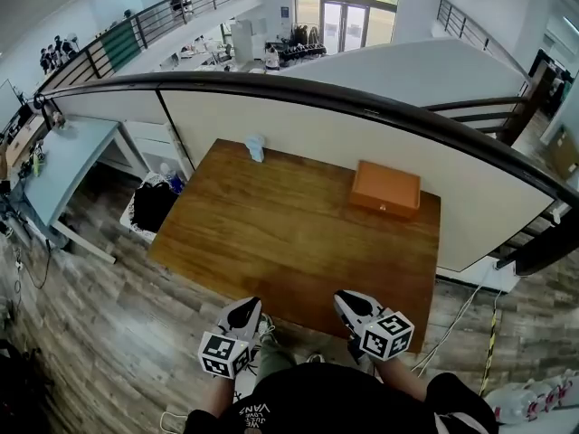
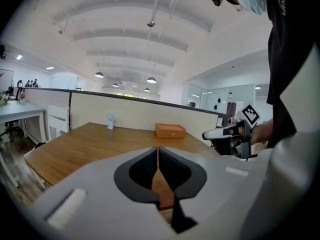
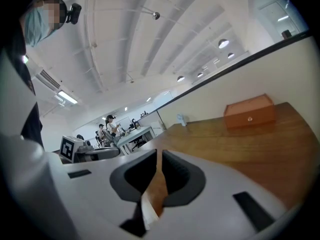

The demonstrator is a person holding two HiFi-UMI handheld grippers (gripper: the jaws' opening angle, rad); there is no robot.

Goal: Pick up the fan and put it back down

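A small pale-blue fan stands upright at the far edge of the brown wooden table, left of middle. It shows small and distant in the left gripper view and the right gripper view. My left gripper and right gripper hover at the table's near edge, far from the fan. The jaws of each are shut with nothing between them, as the left gripper and the right gripper show in their own views.
An orange box lies at the table's far right. A cream partition with a dark rail runs behind the table. A black bag in a white bin sits at the table's left, beyond it a grey desk. Cables trail on the floor at right.
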